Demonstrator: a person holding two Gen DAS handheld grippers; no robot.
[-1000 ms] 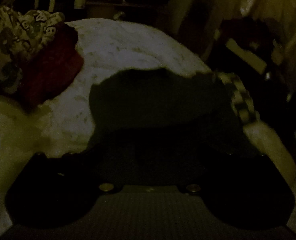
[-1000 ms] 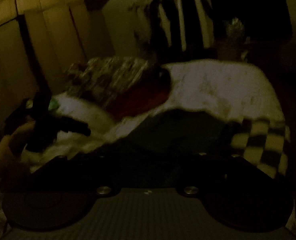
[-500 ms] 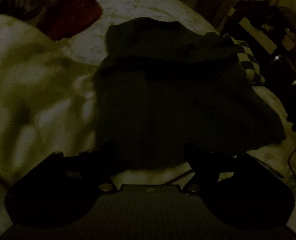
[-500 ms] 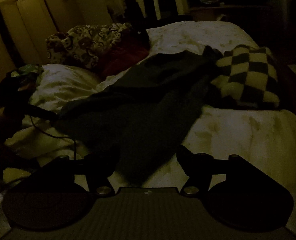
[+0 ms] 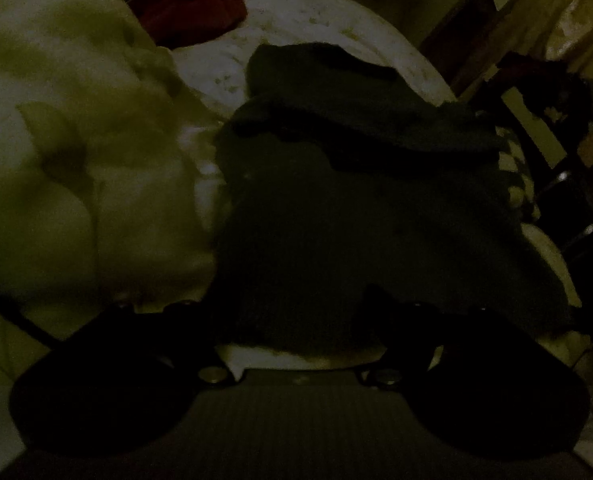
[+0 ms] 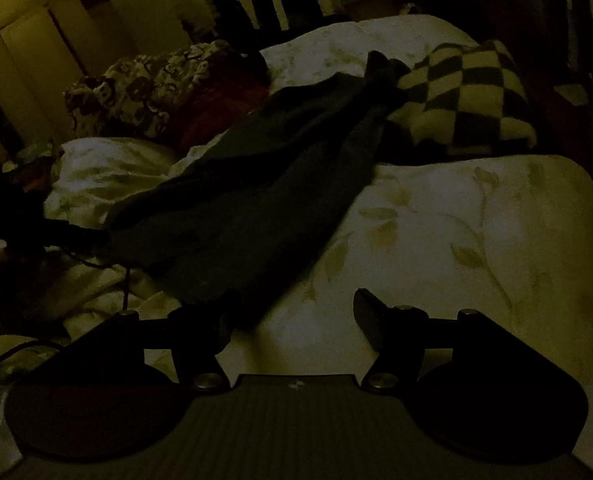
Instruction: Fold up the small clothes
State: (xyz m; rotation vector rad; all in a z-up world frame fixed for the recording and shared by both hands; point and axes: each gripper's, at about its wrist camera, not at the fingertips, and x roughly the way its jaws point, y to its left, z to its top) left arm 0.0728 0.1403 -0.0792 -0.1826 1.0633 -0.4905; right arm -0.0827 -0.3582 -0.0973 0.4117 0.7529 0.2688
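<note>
A dark garment point(image 5: 356, 208) lies spread on a pale leaf-print bed point(image 5: 96, 200); its far part is folded over. In the right wrist view the dark garment point(image 6: 256, 188) runs diagonally across the bed point(image 6: 476, 240). My left gripper point(image 5: 300, 312) is open, its fingers over the garment's near edge. My right gripper point(image 6: 292, 308) is open, with its left finger point(image 6: 212, 328) at the garment's near corner and its right finger point(image 6: 372, 312) over bare sheet. The light is very dim.
A checkered cloth point(image 6: 468, 96) lies at the garment's far end. A patterned cloth point(image 6: 144, 88) and a red cloth point(image 6: 216, 116) are piled at the back left. A red cloth point(image 5: 192, 4) shows at the left wrist view's top. Dark furniture point(image 5: 544, 128) stands right of the bed.
Both grippers went from close against the garment to open and drawn back low at its near edge. The garment now lies spread on the bed.
</note>
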